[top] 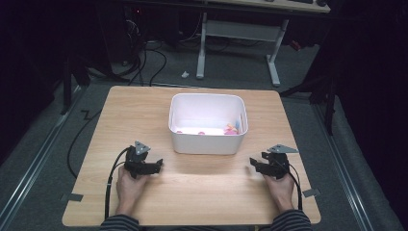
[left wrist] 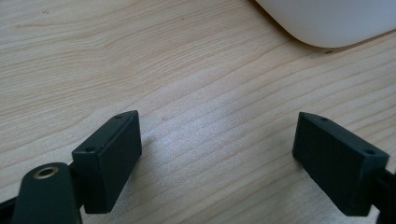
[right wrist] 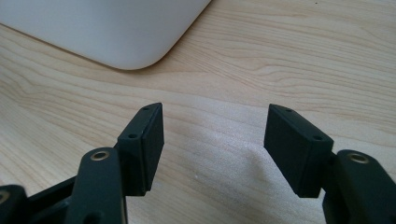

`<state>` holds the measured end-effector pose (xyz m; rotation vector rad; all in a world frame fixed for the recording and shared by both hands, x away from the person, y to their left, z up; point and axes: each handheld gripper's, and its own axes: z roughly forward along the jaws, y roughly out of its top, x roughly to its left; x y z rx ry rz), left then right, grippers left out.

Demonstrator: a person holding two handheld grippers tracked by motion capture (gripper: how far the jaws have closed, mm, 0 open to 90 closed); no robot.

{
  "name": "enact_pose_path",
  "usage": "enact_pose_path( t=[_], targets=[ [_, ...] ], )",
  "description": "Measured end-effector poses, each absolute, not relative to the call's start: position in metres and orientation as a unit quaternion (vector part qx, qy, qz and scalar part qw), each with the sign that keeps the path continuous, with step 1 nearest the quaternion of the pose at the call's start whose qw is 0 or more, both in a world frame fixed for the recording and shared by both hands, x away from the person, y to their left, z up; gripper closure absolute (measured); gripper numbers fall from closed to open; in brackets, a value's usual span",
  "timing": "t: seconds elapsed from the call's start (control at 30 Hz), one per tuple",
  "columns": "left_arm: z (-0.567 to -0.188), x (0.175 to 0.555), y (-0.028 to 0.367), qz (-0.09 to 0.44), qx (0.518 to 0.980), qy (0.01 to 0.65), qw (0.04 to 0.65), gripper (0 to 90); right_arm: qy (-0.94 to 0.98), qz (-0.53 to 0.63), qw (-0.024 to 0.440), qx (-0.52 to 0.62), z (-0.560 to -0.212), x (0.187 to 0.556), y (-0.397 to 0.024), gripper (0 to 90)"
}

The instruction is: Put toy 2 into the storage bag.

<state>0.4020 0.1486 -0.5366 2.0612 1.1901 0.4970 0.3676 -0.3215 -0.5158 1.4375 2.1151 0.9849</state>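
Left gripper (left wrist: 217, 154) gapes empty, right gripper (right wrist: 215, 144) narrower, empty; bare table (top: 202, 192) before the white bin (top: 208, 143).

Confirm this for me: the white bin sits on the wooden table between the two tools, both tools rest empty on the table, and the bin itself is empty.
Not quite: the white bin is not empty. The high view shows a few small pink and orange pieces lying on its bottom. The rest holds: it sits on the wooden table, with the left tool and right tool empty at either side.
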Motion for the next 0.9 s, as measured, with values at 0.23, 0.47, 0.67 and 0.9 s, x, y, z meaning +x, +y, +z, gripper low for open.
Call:
enact_pose_path(
  t=[0.23, 0.47, 0.67, 0.9],
  targets=[
    [-0.537, 0.402, 0.149, 0.192, 0.795, 0.459, 0.348, 15.6, 0.763, 0.338, 0.209, 0.51, -0.521, 0.37, -0.319, 37.6],
    [-0.537, 0.402, 0.149, 0.192, 0.795, 0.459, 0.348, 15.6, 0.771, 0.32, 0.213, 0.508, -0.527, 0.374, -0.316, 36.5],
    [-0.537, 0.402, 0.148, 0.193, 0.795, 0.459, 0.347, 15.6, 0.771, 0.323, 0.225, 0.501, -0.53, 0.372, -0.315, 33.4],
    [-0.537, 0.402, 0.148, 0.193, 0.795, 0.459, 0.347, 15.5, 0.772, 0.322, 0.224, 0.5, -0.53, 0.372, -0.315, 31.1]
  ],
)
